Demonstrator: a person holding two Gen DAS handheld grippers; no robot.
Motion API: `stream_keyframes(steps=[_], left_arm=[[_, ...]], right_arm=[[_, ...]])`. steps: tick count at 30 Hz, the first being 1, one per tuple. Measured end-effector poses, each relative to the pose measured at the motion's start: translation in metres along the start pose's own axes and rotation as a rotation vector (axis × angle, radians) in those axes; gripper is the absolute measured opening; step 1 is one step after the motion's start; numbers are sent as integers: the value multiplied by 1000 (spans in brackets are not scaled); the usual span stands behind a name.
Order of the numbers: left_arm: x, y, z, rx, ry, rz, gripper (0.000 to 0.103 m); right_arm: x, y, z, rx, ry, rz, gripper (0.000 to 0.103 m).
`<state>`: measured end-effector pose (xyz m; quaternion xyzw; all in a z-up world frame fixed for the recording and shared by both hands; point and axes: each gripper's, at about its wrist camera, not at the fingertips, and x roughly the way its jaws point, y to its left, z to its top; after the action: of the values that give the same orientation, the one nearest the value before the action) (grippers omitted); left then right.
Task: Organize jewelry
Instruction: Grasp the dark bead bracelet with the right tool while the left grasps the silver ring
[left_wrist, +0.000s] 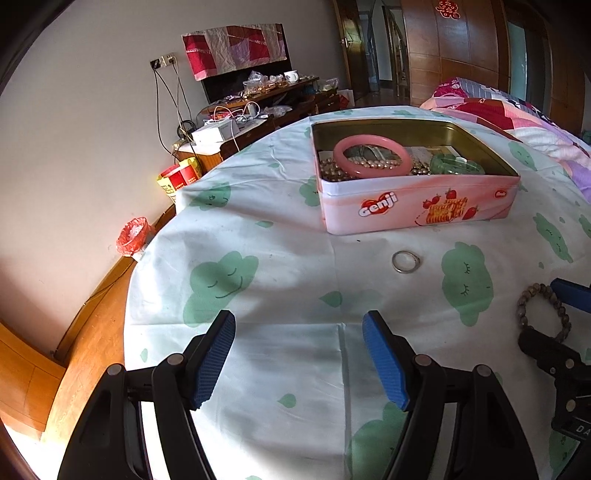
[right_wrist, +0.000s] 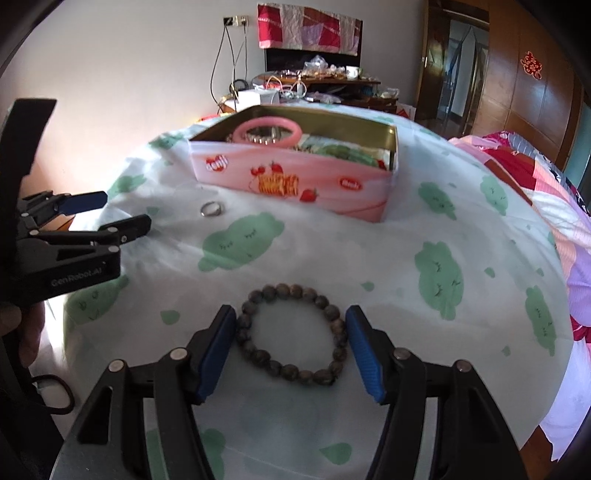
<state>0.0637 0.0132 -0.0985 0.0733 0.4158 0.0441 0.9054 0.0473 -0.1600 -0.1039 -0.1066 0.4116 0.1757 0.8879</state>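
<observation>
Right gripper (right_wrist: 291, 314) brackets flat bead bracelet (right_wrist: 293, 334), seemingly untouched, sideways-elongated.

A round table (left_wrist: 280, 280) draped in a white cloth with green cloud prints is carrying three things: an open pink biscuit tin (left_wrist: 413, 201) sitting toward its far side, a silver ring (left_wrist: 405, 261) lying just before the tin, and a dark beaded bracelet (right_wrist: 293, 334) resting nearer.

The pink tin (left_wrist: 417, 206) carries the brand "Genji" in white letters on a red heart on its side. The left gripper (right_wrist: 110, 214), seen from the right wrist, bears "GenRobot.AI" printed on its black body.
</observation>
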Motion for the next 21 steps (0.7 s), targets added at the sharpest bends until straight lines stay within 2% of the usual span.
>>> stream_keyframes(steps=[5,7,9,10,21], left_arm=[[-4,-2,1,-2,-11,-22,72],[-5,-4,2,1,-16,-30,72],[-4,-7,4,5,-17,-41,72],[-4,-8,4,6,-17,-44,72],[10,-27,27,39,-13,-110,72]], right_arm=[[0,-6,0,9,-11,-24,64],[-1,-13,0,20,-18,-37,54],[-2,-18,0,28,-23,-44,27],[-2,-20,1,33,-24,-49,20],[-4,-41,4,82,-44,-94,19]])
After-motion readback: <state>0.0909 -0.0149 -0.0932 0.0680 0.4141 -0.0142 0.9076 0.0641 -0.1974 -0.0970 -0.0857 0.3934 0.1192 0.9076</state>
